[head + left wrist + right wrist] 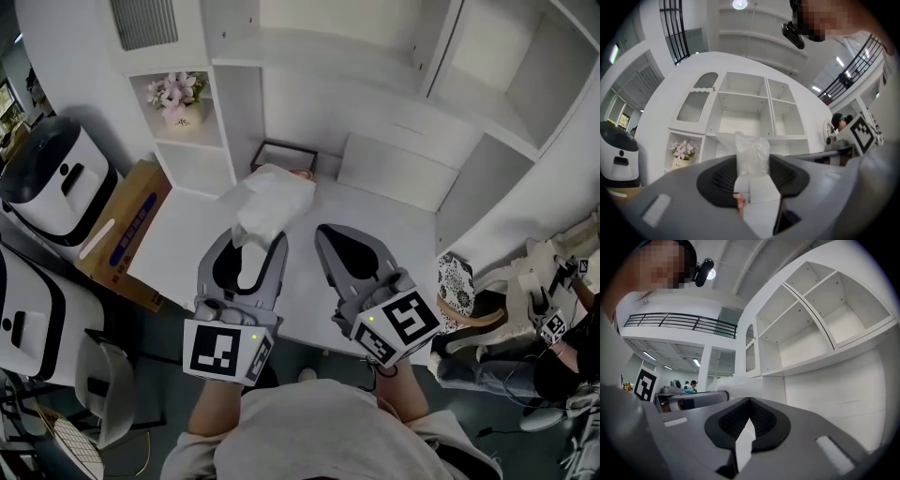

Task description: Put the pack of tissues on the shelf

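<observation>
The pack of tissues (272, 202), white in crinkled clear wrap, is held over the white desk (384, 220) in front of the shelf unit (319, 56). My left gripper (257, 242) is shut on its near end. In the left gripper view the pack (752, 157) stands up between the dark pads, with the empty shelf compartments (743, 110) behind it. My right gripper (325, 232) hovers just to the right of the pack, shut and holding nothing. In the right gripper view its tips (750, 402) meet, and the shelf (820, 333) rises at the right.
A pot of pink flowers (178, 98) sits in a low left compartment. A dark frame (283, 153) lies at the back of the desk. A cardboard box (127, 230) and white appliances (56, 183) stand at the left. A seated person (525, 323) is at the right.
</observation>
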